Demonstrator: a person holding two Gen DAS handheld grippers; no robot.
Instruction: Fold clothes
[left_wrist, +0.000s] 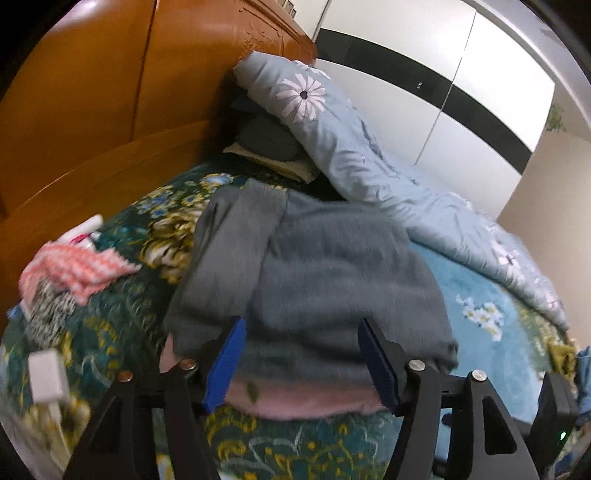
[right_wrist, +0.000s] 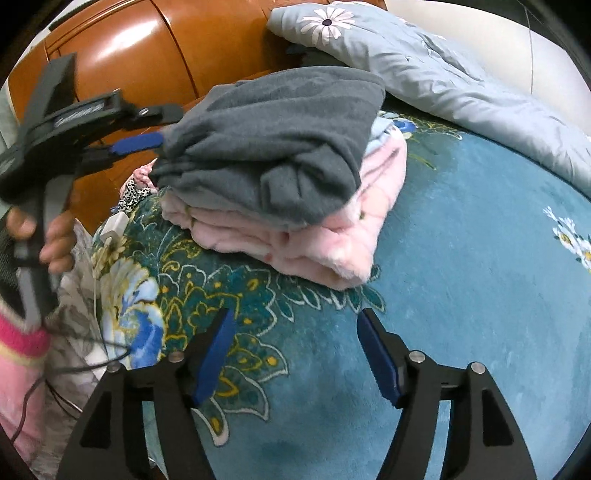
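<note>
1. Covering the whole work area, the teal floral bedspread carries every item; the orange wooden headboard stands behind it.
2. A pale blue flowered quilt lies bunched along the far side of the bed, reaching up to the headboard.
3. The folded grey garment rests on top of a folded pink fleece item, and both sit on the bedspread as one stack, near the quilt.
4. The left gripper is level with the near edge of the stack. Its blue pads stand apart, with the grey garment and the pink edge lying between them. Whether the pads touch the cloth cannot be told.
5. In the right wrist view, the left gripper reaches in from the left, its blue tip at the grey garment's edge. The person's hand grips its handle from below.
6. The right gripper hovers over bare bedspread, short of the stack, with its fingers spread wide and nothing between them.
7. A red-and-white patterned cloth lies near the headboard, well apart from the stack.
8. A white charger block lies beside the stack's left end.
</note>
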